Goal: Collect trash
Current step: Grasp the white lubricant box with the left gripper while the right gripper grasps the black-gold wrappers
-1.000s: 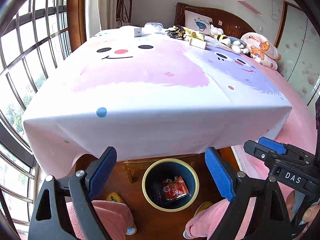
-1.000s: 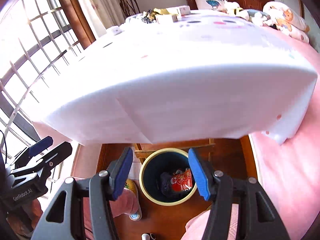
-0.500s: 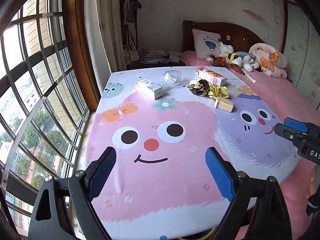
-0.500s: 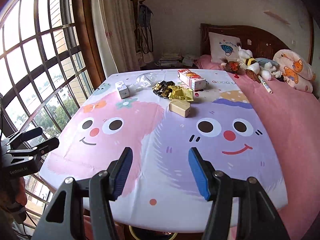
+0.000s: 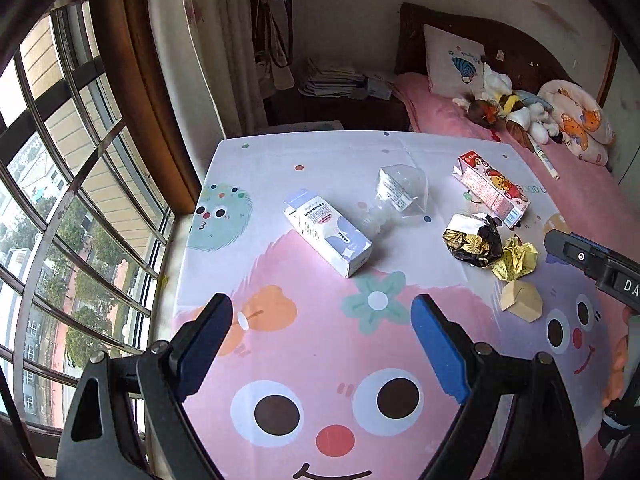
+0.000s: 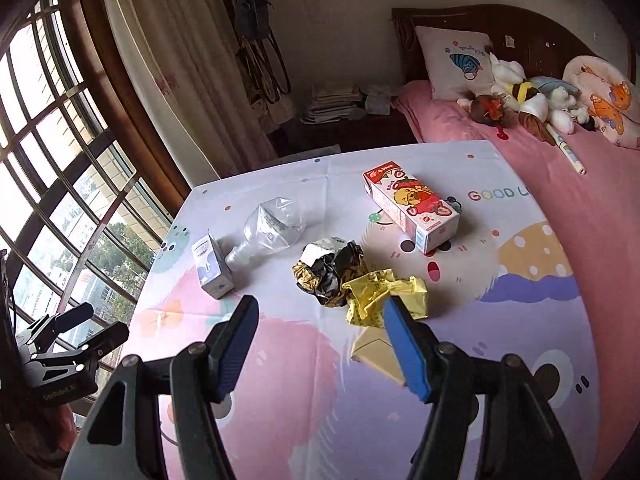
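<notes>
The left gripper [image 5: 322, 344] hangs over the pink part of the tablecloth [image 5: 304, 344], its 2 blue pads spread wide with nothing between them. The right gripper [image 6: 320, 344] is likewise released and holds nothing; its right pad [image 6: 404, 344] overlaps the tan box [image 6: 376, 354] in the view, though contact cannot be told.

From the left wrist view, 6 pieces of trash lie on the cloth. The white carton [image 5: 326, 238] is at 12 o'clock from the left gripper, lying flat on its side. The clear bottle [image 5: 394, 200] sits just beyond it at 1 o'clock, crushed, its neck near the carton. The red carton [image 5: 490, 188] lies at 2 o'clock near the cloth's far edge. The black-gold wrapper [image 5: 472, 242] and the yellow wrapper [image 5: 516, 258] touch each other at 2 o'clock, with the tan box [image 5: 520, 300] just beside the yellow one, nearer the camera.

From the right wrist view, the yellow wrapper [image 6: 384, 294] is at 12 o'clock, just ahead of the right gripper's tips, the black-gold wrapper [image 6: 328, 270] touching it on the left. The red carton [image 6: 412, 210] lies beyond at 1 o'clock, the bottle [image 6: 272, 232] and white carton [image 6: 210, 266] at 11 o'clock.

A bed [image 6: 580, 184] with plush toys [image 6: 528, 100] stands along the right, and a window [image 5: 52, 184] on the left.
</notes>
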The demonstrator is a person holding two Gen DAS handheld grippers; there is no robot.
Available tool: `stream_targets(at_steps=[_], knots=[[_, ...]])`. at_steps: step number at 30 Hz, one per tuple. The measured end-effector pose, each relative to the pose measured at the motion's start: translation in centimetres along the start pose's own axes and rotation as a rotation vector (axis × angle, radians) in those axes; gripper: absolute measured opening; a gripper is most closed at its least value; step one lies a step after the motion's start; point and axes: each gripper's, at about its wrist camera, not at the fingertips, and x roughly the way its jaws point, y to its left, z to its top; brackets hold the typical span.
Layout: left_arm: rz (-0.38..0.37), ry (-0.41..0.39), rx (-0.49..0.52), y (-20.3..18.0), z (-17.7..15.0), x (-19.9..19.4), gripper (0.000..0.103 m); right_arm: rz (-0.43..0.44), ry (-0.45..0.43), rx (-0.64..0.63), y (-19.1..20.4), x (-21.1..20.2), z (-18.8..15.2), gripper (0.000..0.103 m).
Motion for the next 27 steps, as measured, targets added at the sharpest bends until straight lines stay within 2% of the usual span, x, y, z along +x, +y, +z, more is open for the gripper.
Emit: stream_targets(at_steps=[4,11,18,21,23,24,26,27], knots=[[-0.011,0.055,-0.074,0.4,2.8,4.2,0.090,-0.017,0.053,0.010,0.3,4.6,2.1,0.076],[0.041,0.128,-0.143,0.5,5.0,11.3,0.090,-0.088,0.170,-0.017,0.2,11.0,2.5,0.076],[0.088,0.147,-0.216,1.6,5.8,15.8,0.088,-0.088,0.218,-0.068,0.5,13.5,1.5,0.076],[0.075,0.167,-0.242,2.2,5.6,17.1,0.077,-0.089,0.200,-0.101,0.7,13.6,1.2,0.072],[0.058,0.191,-0.255,2.5,5.1,17.7,0.063,-0.078,0.195,-0.103,0.7,13.5,1.2,0.068],[0.076,0.169,-0.240,2.4,5.0,17.5,0.057,-0.071,0.196,-0.106,0.8,13.5,1.1,0.066],[0.094,0.174,-0.212,2.0,4.6,17.3,0.034,-0.062,0.195,-0.113,0.8,13.3,1.0,0.062],[0.086,0.177,-0.214,2.0,4.3,17.1,0.034,-0.056,0.193,-0.113,0.8,13.1,1.0,0.061]])
